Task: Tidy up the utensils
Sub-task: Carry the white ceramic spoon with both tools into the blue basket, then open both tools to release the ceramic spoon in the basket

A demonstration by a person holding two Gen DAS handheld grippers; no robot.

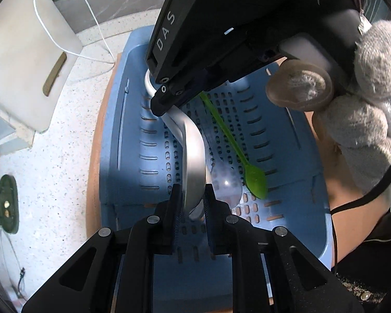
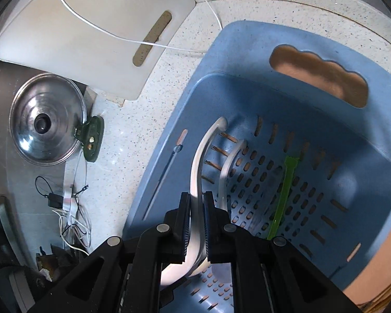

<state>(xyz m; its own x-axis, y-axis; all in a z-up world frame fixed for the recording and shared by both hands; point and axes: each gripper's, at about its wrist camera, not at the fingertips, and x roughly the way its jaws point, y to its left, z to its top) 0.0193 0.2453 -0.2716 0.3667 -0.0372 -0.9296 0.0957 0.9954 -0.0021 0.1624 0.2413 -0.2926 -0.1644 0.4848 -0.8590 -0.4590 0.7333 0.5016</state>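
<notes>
Both grippers close on the same white spoon (image 1: pixel 194 154) above a blue perforated basket (image 1: pixel 133 120) that sits on a speckled bench (image 1: pixel 65 156). In the left wrist view, the left gripper (image 1: pixel 193 200) has its ribbed pads pressed against the spoon's near end, while the right gripper (image 1: pixel 166 104), reaching in from above, clamps the spoon's far end; a gloved hand (image 1: pixel 365 109) grips that tool at the right. In the right wrist view, the right gripper (image 2: pixel 196 224) pinches the white spoon (image 2: pixel 196 172) between narrow jaws, the utensil curving away toward the basket's far wall (image 2: pixel 247 60). Inside the basket, a green spoon (image 1: pixel 232 143) lies on the slotted floor just right of the held utensil, and a clear plastic spoon (image 1: pixel 225 182) rests between the two. Left of the basket on the bench lie a white cutting board (image 2: pixel 91 26) crossed by a thin white cable (image 2: pixel 104 30), and a steel pot lid (image 2: pixel 47 122) with a dark green handle (image 2: pixel 91 138) beside it. A tangle of wires (image 2: pixel 70 219) sits nearer the camera.
</notes>
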